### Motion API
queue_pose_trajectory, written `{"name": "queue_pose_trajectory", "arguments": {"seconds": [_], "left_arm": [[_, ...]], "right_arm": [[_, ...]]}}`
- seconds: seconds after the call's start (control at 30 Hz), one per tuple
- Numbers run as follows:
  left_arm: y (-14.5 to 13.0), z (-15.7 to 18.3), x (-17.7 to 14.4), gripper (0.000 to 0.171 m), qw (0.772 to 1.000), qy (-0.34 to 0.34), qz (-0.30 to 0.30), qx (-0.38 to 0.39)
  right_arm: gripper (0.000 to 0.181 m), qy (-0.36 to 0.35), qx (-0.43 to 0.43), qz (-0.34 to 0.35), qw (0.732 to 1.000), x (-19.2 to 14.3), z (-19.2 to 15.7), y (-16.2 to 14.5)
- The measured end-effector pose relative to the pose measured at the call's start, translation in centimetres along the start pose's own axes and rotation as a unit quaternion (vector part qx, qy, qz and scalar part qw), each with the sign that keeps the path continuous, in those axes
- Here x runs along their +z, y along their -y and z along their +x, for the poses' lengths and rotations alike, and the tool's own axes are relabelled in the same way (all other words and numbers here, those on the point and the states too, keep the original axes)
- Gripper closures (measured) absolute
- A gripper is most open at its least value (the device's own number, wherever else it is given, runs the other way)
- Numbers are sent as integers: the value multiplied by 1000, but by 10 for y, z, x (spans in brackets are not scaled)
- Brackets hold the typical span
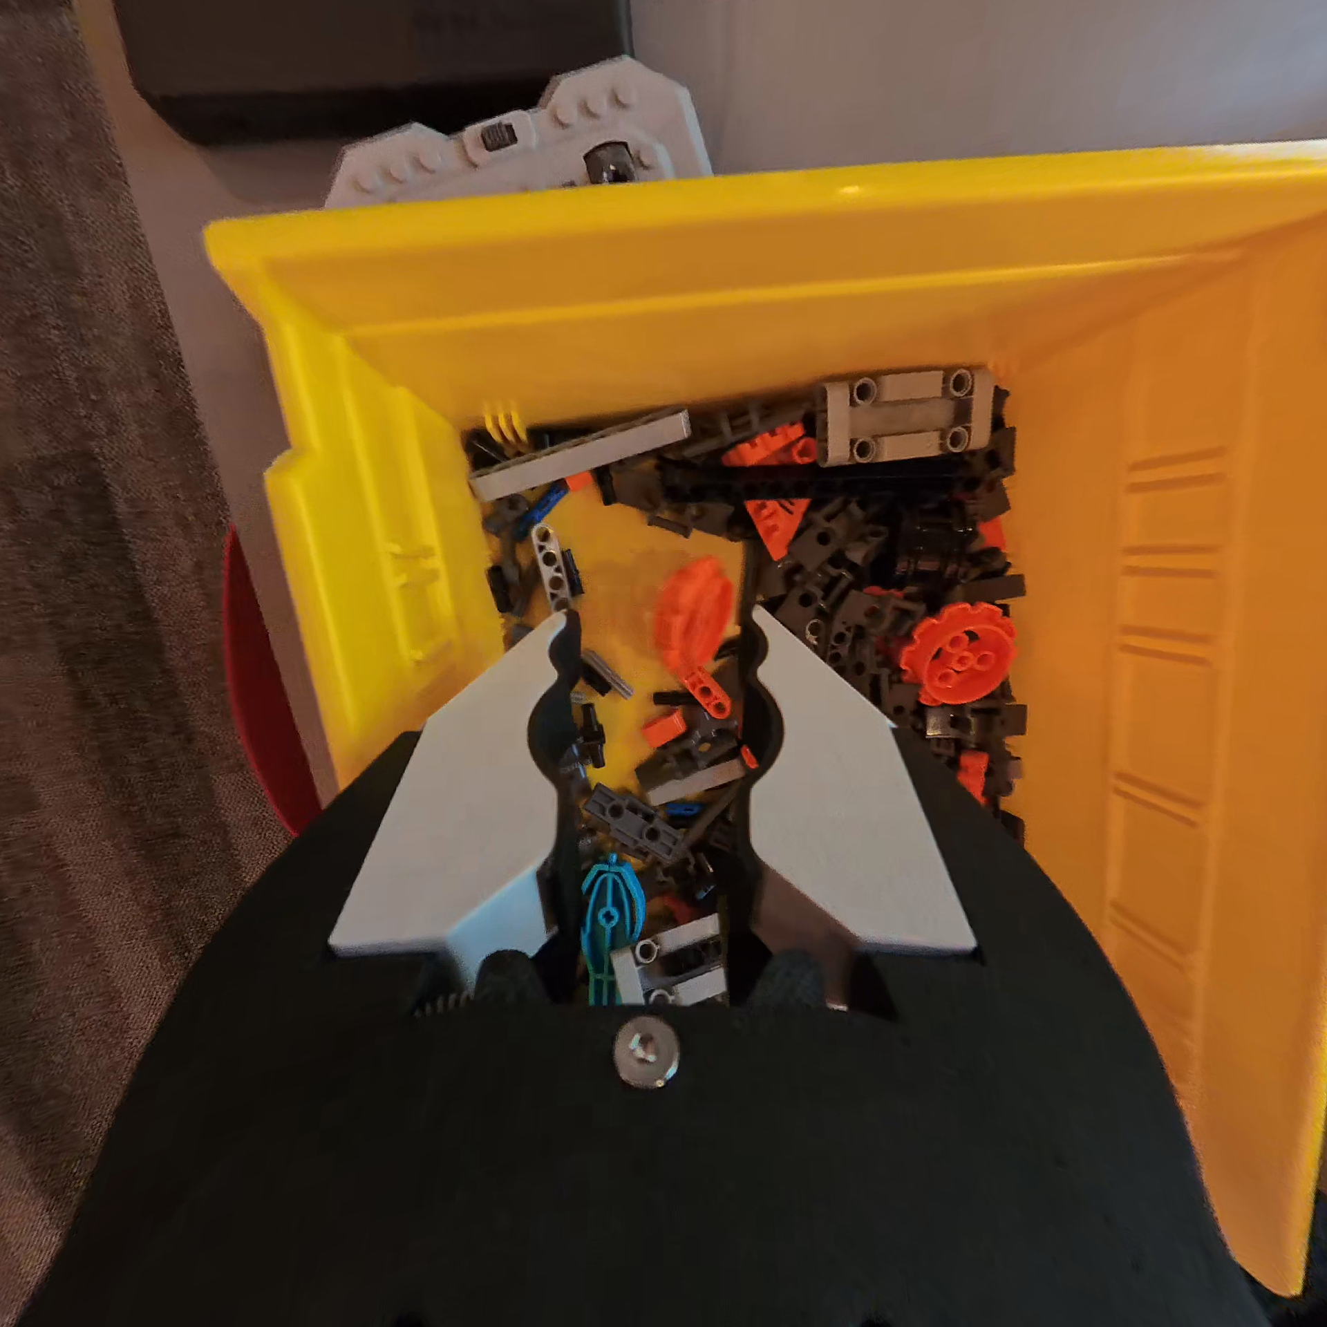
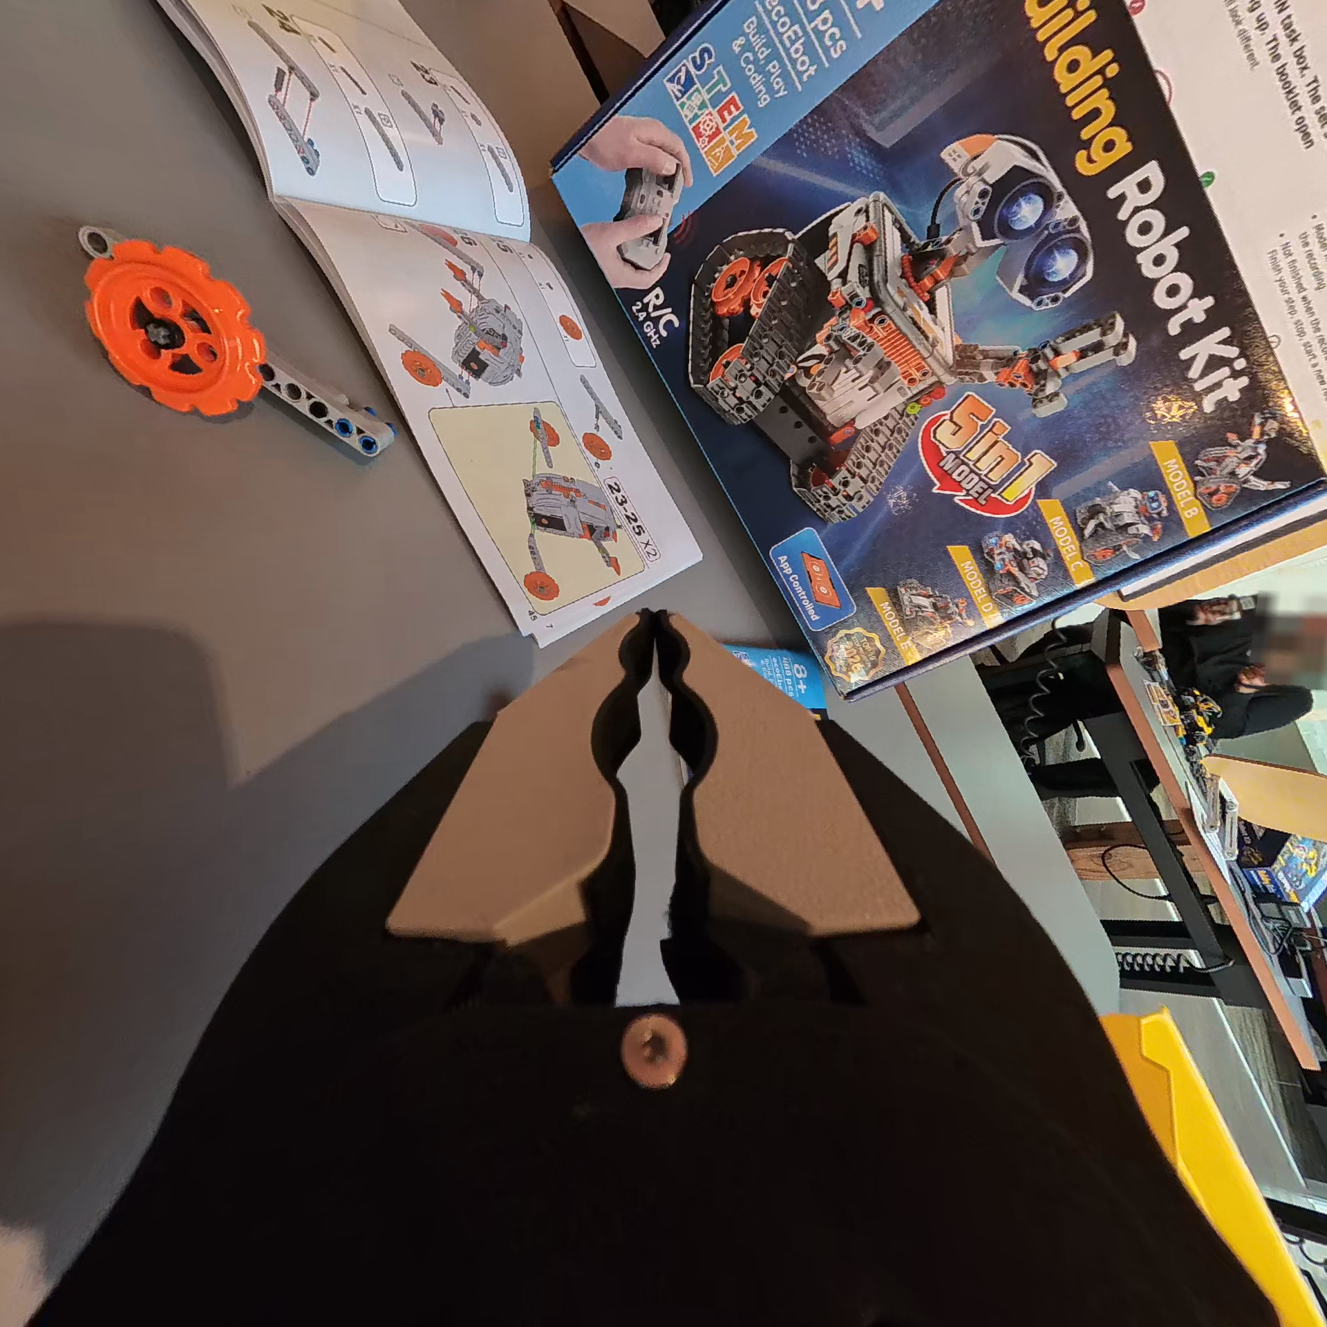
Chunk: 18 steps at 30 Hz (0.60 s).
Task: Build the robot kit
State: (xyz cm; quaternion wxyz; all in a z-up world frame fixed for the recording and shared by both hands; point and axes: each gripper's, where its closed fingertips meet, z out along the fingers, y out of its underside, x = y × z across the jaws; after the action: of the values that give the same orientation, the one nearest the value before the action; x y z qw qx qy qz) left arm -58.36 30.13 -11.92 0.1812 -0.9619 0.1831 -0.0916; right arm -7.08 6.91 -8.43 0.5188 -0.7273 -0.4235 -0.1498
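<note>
My left gripper (image 1: 660,626) is open inside a yellow bin (image 1: 718,301), low over a heap of small building pieces. An orange toothed wheel (image 1: 693,610) lies between its fingertips; I cannot tell if it touches them. A second orange wheel (image 1: 958,653), a grey block (image 1: 905,424) and a blue piece (image 1: 610,912) lie among black parts. My right gripper (image 2: 653,616) is shut above the grey table (image 2: 215,610), with a white strip showing in the gap behind its tips. An orange wheel on a grey beam (image 2: 172,327) lies far to its left.
An open instruction booklet (image 2: 467,359) and a blue kit box (image 2: 933,323) lie ahead of the right gripper. The yellow bin's corner (image 2: 1206,1163) shows at lower right. A white studded controller (image 1: 546,143) and a dark box (image 1: 373,64) sit behind the bin. Tip to tip, the grippers are about 55 cm apart. From my left tips it is roughly 8 cm to the grey block (image 1: 905,424); from my right, 50 cm. The blue piece (image 1: 610,912) lies around 11 cm away from my left fingertips.
</note>
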Motion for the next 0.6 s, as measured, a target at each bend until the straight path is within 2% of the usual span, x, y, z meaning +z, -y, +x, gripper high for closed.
{"name": "queue_pose_trajectory", "arguments": {"seconds": [0.13, 0.37, 0.6], "left_arm": [[9, -14, -8, 131, 999, 37, 32, 6], [10, -19, 5, 135, 998, 67, 18, 10], [12, -16, 5, 136, 997, 66, 22, 13]], "right_arm": [[181, 5, -4, -6, 1000, 2, -3, -2], [181, 4, -4, -6, 1000, 1, -2, -2], [181, 5, -7, -6, 1000, 1, -2, -2]]}}
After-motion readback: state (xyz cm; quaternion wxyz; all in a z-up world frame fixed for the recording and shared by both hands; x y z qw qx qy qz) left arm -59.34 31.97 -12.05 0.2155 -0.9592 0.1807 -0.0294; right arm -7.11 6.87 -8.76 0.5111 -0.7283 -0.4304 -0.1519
